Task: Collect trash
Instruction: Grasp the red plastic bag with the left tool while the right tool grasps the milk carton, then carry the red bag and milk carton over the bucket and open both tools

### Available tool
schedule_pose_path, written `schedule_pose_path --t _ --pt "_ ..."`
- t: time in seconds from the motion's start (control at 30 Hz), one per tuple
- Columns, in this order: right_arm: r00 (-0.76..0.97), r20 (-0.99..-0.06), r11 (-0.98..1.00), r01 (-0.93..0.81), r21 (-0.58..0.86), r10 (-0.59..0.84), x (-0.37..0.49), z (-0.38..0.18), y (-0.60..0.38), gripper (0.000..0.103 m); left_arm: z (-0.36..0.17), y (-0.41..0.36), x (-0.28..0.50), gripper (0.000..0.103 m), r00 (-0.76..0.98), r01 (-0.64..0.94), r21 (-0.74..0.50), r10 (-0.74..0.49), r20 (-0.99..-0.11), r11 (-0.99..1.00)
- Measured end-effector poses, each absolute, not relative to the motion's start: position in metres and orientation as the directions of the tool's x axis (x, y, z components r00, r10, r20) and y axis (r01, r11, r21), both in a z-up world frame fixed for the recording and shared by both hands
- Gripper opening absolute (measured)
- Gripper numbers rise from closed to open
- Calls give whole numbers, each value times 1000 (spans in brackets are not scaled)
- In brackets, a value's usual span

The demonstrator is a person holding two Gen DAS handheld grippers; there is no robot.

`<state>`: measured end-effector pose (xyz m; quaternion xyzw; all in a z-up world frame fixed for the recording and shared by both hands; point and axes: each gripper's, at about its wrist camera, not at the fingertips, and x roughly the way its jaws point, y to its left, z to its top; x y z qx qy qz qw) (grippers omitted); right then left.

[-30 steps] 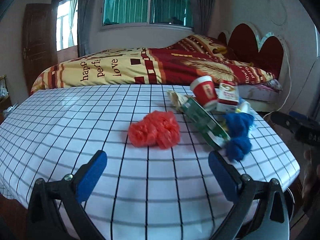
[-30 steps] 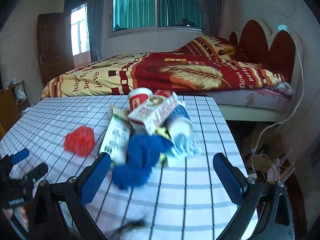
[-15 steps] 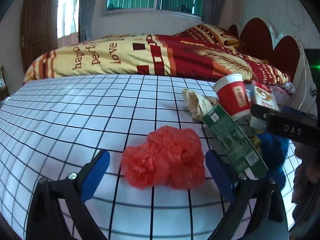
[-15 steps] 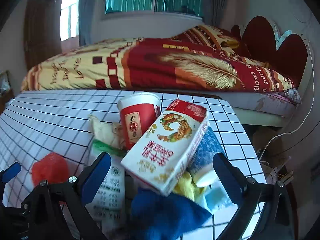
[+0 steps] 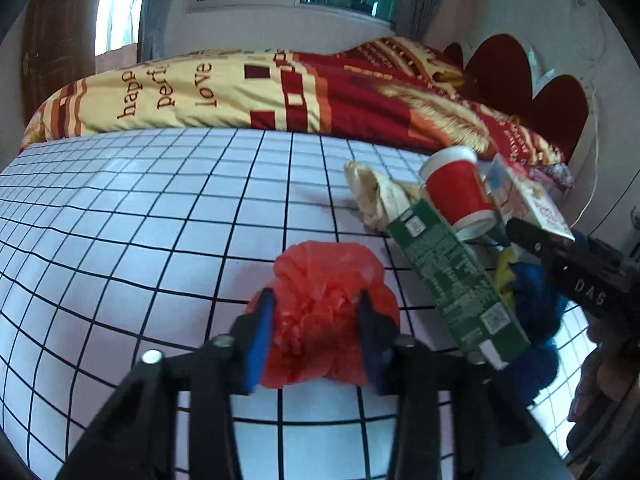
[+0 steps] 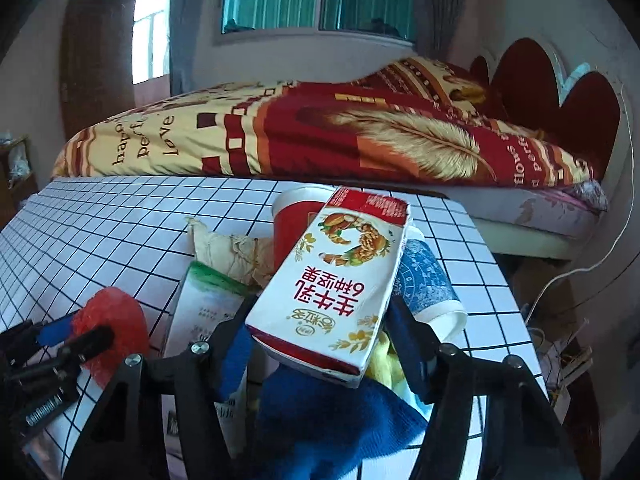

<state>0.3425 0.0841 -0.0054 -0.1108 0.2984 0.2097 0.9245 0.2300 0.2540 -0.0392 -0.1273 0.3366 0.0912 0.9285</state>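
A crumpled red plastic bag [image 5: 320, 312] lies on the grid-patterned table [image 5: 160, 220]. My left gripper [image 5: 316, 332] is shut on it, blue pads pressing both sides. It also shows in the right wrist view [image 6: 116, 320]. My right gripper [image 6: 320, 332] is shut on a white and red milk carton [image 6: 336, 276], which tops a trash pile. The carton also shows in the left wrist view [image 5: 528, 200]. The pile holds a red paper cup [image 5: 456, 192], a green carton [image 5: 452, 280], a blue cloth [image 6: 332, 416], a blue patterned cup [image 6: 424, 280] and crumpled beige paper [image 5: 376, 196].
A bed with a red and yellow quilt [image 5: 280, 88] stands right behind the table. The table's right edge [image 6: 500, 280] drops to a floor with cables [image 6: 568, 352]. A wooden door [image 6: 92, 60] is at the back left.
Both grippers moved forward and closed. The left one took hold of the red bag, the right one took hold of the milk carton.
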Motion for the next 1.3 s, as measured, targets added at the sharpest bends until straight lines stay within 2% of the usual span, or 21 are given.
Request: schedule_pose_path --t 0.17,0.47,0.77,0.97,1.3 --pt "749 -535 872 -488 -46 391 327 7 69 61 -23 249 212 33 797 -245 -162 103 -596 956" --pt "707 -569 856 -517 -9 421 320 6 53 55 -17 234 201 30 808 -215 -157 85 -582 964" --pt "737 -490 838 -545 -21 466 287 36 32 53 3 218 182 27 837 -186 -157 73 -543 970" --pt "761 -455 852 -524 -9 463 253 52 -14 53 14 197 161 27 855 -146 -160 43 -516 976" --pt "794 -454 897 -440 28 404 201 50 -110 53 19 134 136 27 860 -36 -144 -43 -508 989"
